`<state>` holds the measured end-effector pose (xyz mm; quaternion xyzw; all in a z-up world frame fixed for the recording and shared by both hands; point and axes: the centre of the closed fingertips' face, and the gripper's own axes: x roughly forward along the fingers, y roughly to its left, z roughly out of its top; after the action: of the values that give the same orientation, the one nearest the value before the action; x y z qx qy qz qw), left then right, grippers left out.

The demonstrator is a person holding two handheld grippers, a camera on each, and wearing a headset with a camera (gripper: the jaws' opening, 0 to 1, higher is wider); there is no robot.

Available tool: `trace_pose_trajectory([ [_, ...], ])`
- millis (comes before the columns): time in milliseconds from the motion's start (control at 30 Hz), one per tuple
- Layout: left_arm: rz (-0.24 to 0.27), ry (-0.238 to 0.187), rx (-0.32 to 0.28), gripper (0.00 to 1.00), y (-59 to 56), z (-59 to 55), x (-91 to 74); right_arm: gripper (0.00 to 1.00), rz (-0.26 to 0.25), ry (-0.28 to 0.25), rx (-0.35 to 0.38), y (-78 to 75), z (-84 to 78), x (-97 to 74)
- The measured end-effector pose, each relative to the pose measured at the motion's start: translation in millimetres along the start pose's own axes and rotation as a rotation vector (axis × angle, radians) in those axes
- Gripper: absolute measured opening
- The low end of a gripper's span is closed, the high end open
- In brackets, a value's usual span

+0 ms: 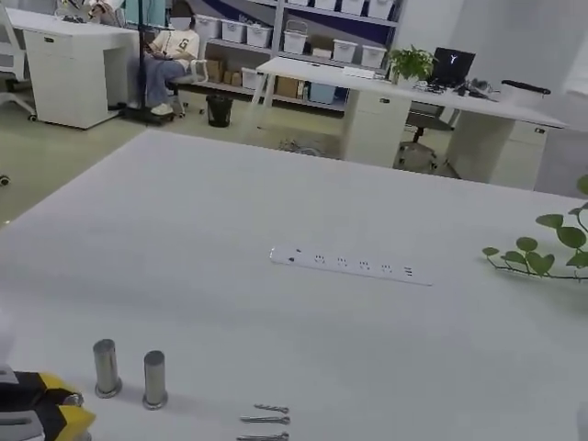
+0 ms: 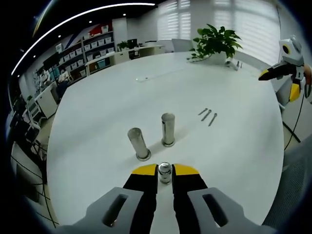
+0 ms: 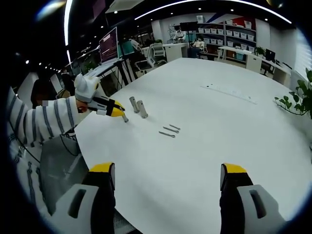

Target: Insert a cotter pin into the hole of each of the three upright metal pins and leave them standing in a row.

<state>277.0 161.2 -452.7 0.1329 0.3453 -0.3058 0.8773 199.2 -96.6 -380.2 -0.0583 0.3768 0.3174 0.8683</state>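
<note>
White table (image 1: 276, 193): power strip (image 1: 351, 265), plant (image 1: 551, 243) beyond; left tool (image 2: 165, 170) clamps metal pin (image 2: 165, 175); right tool (image 3: 168, 169) wide.

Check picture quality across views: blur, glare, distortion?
Head view: soft overall, cotter pins smeared at the bottom edge. Left gripper view: strong fisheye bowing the table; window glare behind the plant. Right gripper view: same bowing, ceiling light strip blown out.

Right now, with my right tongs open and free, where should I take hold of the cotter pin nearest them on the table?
Probably mid-shank on that cotter pin, bringing the right tongs straight down from above. It lies flat on the table, so nothing gets underneath, and its near side is free while the other two cotter pins lie close beyond.
</note>
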Motion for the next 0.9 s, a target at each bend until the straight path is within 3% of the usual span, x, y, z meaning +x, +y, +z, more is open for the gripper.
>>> trace_pose_trajectory([
  [267, -0.029, -0.033, -0.043, 0.06, -1.5, -0.3, -1.0, 0.87, 0.005, -0.010, -0.006, 1.7, 5.5, 2.0],
  [333, -0.033, -0.045, -0.005, 0.05, -3.8, -0.3, -1.4, 0.87, 0.005, -0.007, -0.010, 2.5, 5.6, 2.5],
  [533, -0.020, -0.054, -0.011, 0.05, -6.0, -0.5, -1.8, 0.88, 0.005, -0.027, -0.016, 4.6, 10.2, 2.3],
  [633, -0.021, -0.051, -0.007, 0.05, -9.8, -0.8, -2.7, 0.87, 0.009, -0.026, -0.024, 6.2, 10.8, 2.1],
  [767, -0.019, -0.085, -0.029, 0.05, -16.2, 6.2, -7.2, 0.87, 0.015, -0.024, -0.030, 8.7, 10.6, 1.2],
  [900, -0.035, -0.091, -0.020, 0.05, -25.7, 11.3, -12.2, 0.87, 0.018, -0.025, -0.034, 11.4, 11.7, 0.6],
])
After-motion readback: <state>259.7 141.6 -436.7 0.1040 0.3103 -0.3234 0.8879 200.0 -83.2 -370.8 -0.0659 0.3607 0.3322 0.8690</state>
